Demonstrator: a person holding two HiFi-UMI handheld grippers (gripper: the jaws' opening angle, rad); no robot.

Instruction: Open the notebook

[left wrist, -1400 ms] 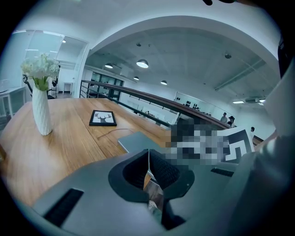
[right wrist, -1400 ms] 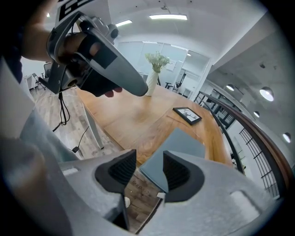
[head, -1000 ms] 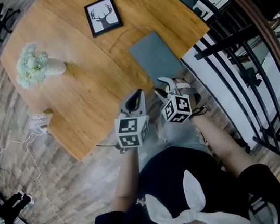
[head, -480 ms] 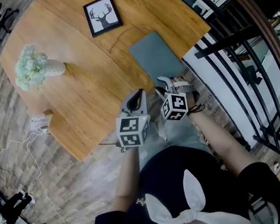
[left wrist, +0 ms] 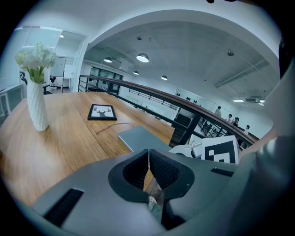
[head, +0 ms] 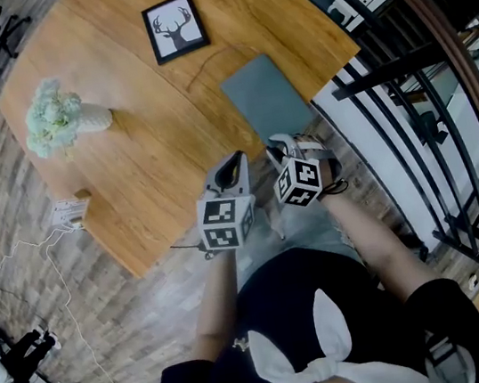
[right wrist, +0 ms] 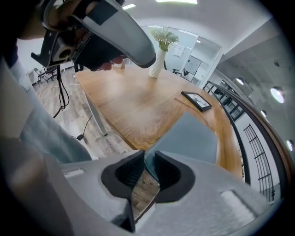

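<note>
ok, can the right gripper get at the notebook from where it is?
Likely yes: the right gripper is at the near corner of the notebook, its jaws have just been closing with that corner between them, and nothing blocks it. Actual grip unclear.

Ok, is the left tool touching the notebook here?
Apart. The head view shows bare table between the left tool and the notebook; the left gripper view shows its jaws shut on nothing.

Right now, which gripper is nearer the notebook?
Right. The right gripper is at the notebook's near corner; its jaws have just been closing with that corner between them. The left gripper sits left of it, apart.
</note>
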